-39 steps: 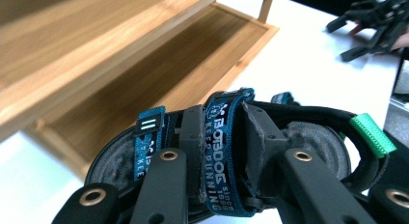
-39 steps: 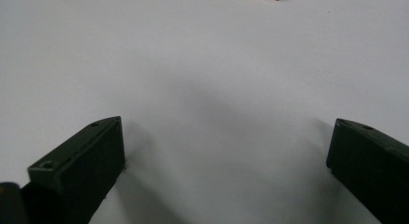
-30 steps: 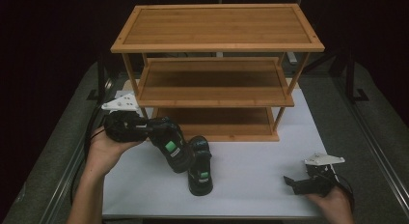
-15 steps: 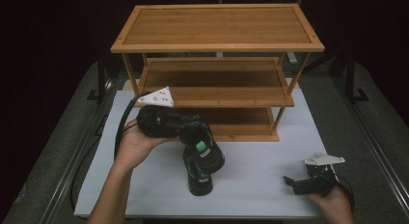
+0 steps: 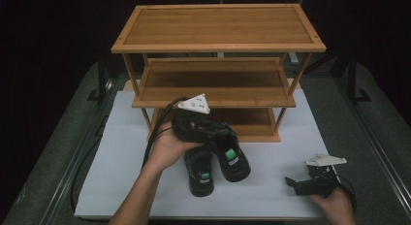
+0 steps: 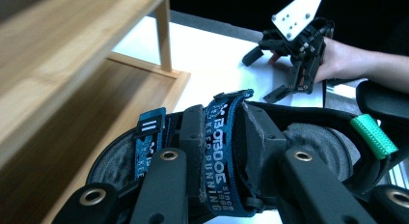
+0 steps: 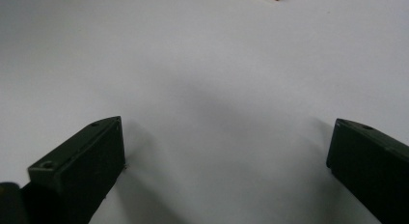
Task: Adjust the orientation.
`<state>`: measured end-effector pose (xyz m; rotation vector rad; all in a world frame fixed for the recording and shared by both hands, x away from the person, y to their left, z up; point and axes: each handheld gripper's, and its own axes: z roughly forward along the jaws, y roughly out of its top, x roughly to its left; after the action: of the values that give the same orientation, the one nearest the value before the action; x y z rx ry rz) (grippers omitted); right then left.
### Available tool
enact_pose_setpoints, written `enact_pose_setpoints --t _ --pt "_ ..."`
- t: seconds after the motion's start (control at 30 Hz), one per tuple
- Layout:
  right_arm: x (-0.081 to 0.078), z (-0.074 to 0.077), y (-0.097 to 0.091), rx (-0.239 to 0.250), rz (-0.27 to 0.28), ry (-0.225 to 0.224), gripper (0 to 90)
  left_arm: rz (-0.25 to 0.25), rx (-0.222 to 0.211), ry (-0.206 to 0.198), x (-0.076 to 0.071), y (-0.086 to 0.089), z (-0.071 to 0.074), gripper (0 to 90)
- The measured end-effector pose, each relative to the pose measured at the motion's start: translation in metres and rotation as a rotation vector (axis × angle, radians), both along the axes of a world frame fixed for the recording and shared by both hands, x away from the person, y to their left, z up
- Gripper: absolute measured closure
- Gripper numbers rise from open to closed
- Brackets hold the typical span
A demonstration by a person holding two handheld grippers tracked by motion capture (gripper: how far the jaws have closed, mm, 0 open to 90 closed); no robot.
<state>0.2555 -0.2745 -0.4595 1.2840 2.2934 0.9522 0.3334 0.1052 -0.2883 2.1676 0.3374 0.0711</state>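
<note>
My left gripper is shut on a black shoe with a green tab, holding it by the collar in front of the rack's lowest shelf. In the left gripper view both jaws clamp that shoe across its blue strap. A second black shoe lies on the white sheet, just left of the held one. My right gripper rests near the sheet's front right corner. In its own view, the right gripper has its jaws wide apart over bare white sheet.
A three-tier bamboo rack stands at the back of the white sheet; its shelves are bare. The left gripper's cable trails off to the left. Dark table edges and rails flank the sheet.
My left gripper has carried the shoe rightward, from left of the second shoe to its right side, in front of the lowest shelf. The right gripper has stayed put.
</note>
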Motion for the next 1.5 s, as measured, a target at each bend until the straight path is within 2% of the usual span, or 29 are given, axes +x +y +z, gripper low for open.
enact_pose_setpoints --t 0.07,0.27,0.37,0.4,0.57,0.73,0.8,0.97,1.0,1.03,1.07,1.27,1.3,1.4,1.43,1.5 --pt "0.0 0.0 0.0 0.0 -0.001 -0.001 0.0 -0.016 0.005 0.008 0.0 -0.012 -0.007 71.5" --pt "0.0 0.0 0.0 0.0 -0.001 0.0 0.0 -0.037 0.021 0.013 0.002 -0.032 -0.02 71.4" --pt "0.0 0.0 0.0 0.0 -0.001 0.0 0.0 -0.043 0.038 0.017 0.004 -0.04 -0.026 71.4" --pt "0.0 0.0 0.0 0.0 -0.001 0.0 0.0 -0.052 0.056 0.017 0.005 -0.046 -0.032 71.4" --pt "0.0 0.0 0.0 0.0 -0.001 -0.001 0.0 -0.057 0.077 0.025 0.007 -0.055 -0.044 71.3" --pt "0.0 0.0 0.0 0.0 -0.001 0.001 0.0 -0.049 0.137 0.051 0.016 -0.064 -0.064 71.3" --pt "0.0 0.0 0.0 0.0 0.0 -0.001 0.0 -0.045 0.145 0.061 0.019 -0.065 -0.07 71.2" --pt "0.0 0.0 0.0 -0.001 0.001 -0.001 0.0 -0.044 0.165 0.078 0.022 -0.065 -0.077 70.8" --pt "0.0 0.0 0.0 0.0 0.001 -0.001 0.0 -0.044 0.186 0.074 0.023 -0.065 -0.081 70.6" --pt "0.0 0.0 0.0 0.0 0.001 -0.001 0.0 -0.058 0.183 0.099 0.024 -0.064 -0.083 70.2" --pt "0.0 0.0 0.0 -0.001 -0.001 -0.003 0.0 -0.058 0.163 0.119 0.024 -0.063 -0.083 69.0" --pt "0.0 0.0 0.0 -0.001 0.001 -0.001 0.0 -0.049 0.129 0.107 0.023 -0.052 -0.074 57.0" --pt "0.0 0.001 0.0 -0.002 0.001 0.002 0.0 -0.041 0.128 0.095 0.023 -0.043 -0.067 55.1" --pt "0.001 0.001 0.0 -0.002 0.002 0.005 0.0 -0.027 0.114 0.093 0.021 -0.028 -0.06 50.2" --pt "0.001 0.001 0.0 -0.002 0.002 0.005 0.0 -0.027 0.114 0.093 0.021 -0.028 -0.06 49.3" --pt "0.001 0.004 -0.001 0.003 0.009 0.001 7.4 0.006 0.109 0.086 0.017 -0.011 -0.057 48.6"
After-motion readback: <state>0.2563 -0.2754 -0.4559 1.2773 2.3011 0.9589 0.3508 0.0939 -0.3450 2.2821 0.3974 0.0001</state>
